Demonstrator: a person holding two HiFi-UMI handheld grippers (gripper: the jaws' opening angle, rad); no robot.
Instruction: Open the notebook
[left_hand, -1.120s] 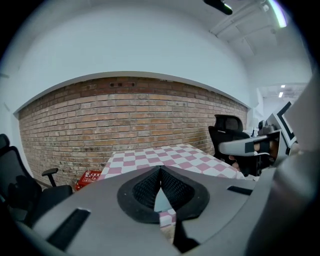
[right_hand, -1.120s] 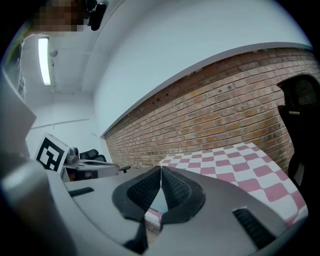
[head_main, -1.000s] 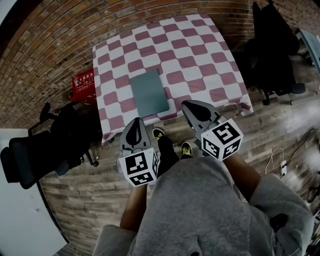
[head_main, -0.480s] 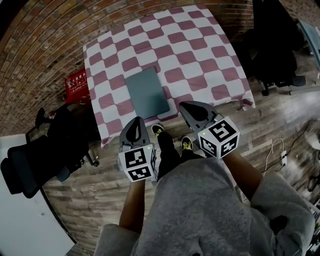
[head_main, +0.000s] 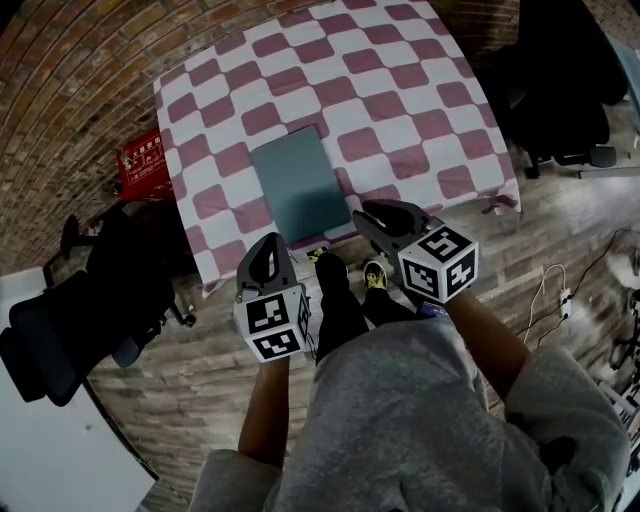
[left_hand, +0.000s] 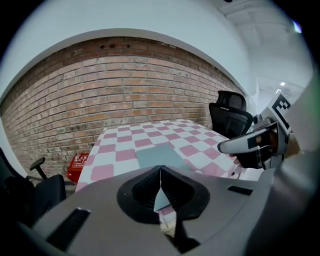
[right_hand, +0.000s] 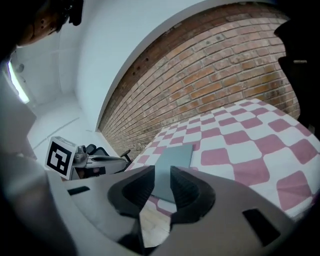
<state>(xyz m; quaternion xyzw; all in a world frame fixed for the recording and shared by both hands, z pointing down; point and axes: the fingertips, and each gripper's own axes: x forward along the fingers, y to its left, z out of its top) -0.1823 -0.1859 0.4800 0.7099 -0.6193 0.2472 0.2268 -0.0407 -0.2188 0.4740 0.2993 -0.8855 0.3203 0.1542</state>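
Teal notebook (head_main: 300, 185) (closed) near table (head_main: 420, 90) edge

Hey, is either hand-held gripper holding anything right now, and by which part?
Nothing is held. The left hand-held gripper is shut and empty; the right hand-held gripper is open and empty. The notebook lies closed, untouched.

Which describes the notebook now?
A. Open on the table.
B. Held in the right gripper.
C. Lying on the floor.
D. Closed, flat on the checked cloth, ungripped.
D: the notebook lies shut on the checked cloth, with the left gripper and right gripper both short of it.
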